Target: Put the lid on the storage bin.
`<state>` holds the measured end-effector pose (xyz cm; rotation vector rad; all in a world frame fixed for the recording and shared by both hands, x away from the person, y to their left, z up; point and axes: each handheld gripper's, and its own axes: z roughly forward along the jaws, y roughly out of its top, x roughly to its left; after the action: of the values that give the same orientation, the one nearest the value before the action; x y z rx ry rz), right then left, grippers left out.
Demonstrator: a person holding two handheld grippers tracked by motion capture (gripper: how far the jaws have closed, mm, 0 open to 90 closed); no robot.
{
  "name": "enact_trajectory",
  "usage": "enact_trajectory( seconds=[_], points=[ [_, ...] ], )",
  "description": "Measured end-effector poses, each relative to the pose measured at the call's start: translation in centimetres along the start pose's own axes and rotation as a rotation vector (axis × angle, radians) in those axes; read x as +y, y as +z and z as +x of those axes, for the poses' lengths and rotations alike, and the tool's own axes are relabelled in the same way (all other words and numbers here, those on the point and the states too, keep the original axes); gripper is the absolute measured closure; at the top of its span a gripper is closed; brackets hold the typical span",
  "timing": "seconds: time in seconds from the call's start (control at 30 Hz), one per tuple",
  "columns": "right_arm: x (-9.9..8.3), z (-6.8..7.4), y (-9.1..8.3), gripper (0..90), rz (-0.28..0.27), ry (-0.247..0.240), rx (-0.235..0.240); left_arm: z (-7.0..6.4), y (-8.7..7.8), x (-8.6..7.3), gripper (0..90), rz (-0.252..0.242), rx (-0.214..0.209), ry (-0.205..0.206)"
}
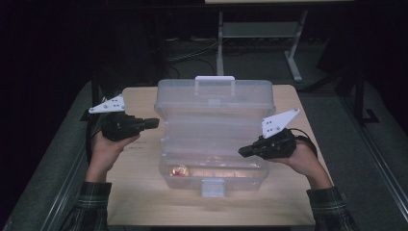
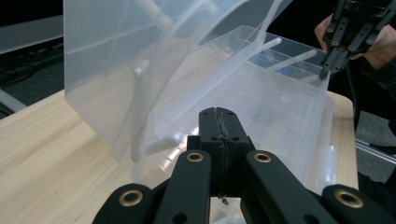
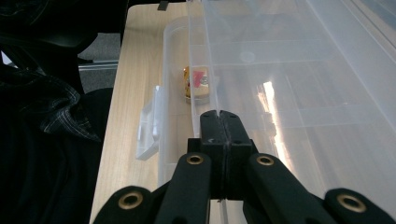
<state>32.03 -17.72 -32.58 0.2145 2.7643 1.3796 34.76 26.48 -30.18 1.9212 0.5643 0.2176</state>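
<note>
Both closed, empty grippers, left gripper (image 1: pixel 153 123) and right gripper (image 1: pixel 242 151), flank the blurred box (image 1: pixel 214 130).

Small item (image 1: pixel 180 170) in box (image 1: pixel 214 103) blurred, unidentifiable

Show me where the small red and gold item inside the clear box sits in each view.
High view: the red and gold item lies in the bottom front left of the clear box, left of the front latch.
Left gripper view: I cannot make it out through the cloudy plastic.
Right gripper view: it sits at centre, upper half, above the shut jaws.
Shared landmark: the front latch, at left in the right gripper view.
</note>
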Motion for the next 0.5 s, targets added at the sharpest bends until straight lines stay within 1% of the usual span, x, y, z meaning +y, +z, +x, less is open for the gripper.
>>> enact_trajectory(
  seconds=[0.07,0.1,0.17,0.27,0.3,0.37,0.5],
  points=[
    [-0.05,0.03,0.02,89.7,0.002,0.0,0.003,-0.02,0.23,0.06,90.0,0.004,0.012,0.004],
    [-0.08,0.06,0.03,89.7,0.002,0.0,0.003,0.01,0.29,0.09,90.0,0.003,0.008,0.004],
    [-0.14,0.08,0.08,89.6,0.002,-0.001,0.007,-0.01,0.42,0.18,89.9,0.002,0.016,0.006],
    [-0.2,0.13,0.17,89.6,0.003,-0.003,0.011,0.0,0.57,0.21,90.0,-0.006,0.015,0.007],
    [-0.23,0.17,0.2,89.6,0.007,-0.002,0.012,-0.02,0.65,0.2,90.0,-0.006,0.008,0.005],
    [-0.28,0.21,0.23,89.6,0.01,-0.002,0.015,-0.09,0.83,0.17,90.0,-0.003,0.007,0.01],
    [-0.34,0.22,0.24,89.5,0.005,-0.004,0.015,-0.14,0.99,0.21,90.0,-0.004,0.002,0.009]
  ],
)
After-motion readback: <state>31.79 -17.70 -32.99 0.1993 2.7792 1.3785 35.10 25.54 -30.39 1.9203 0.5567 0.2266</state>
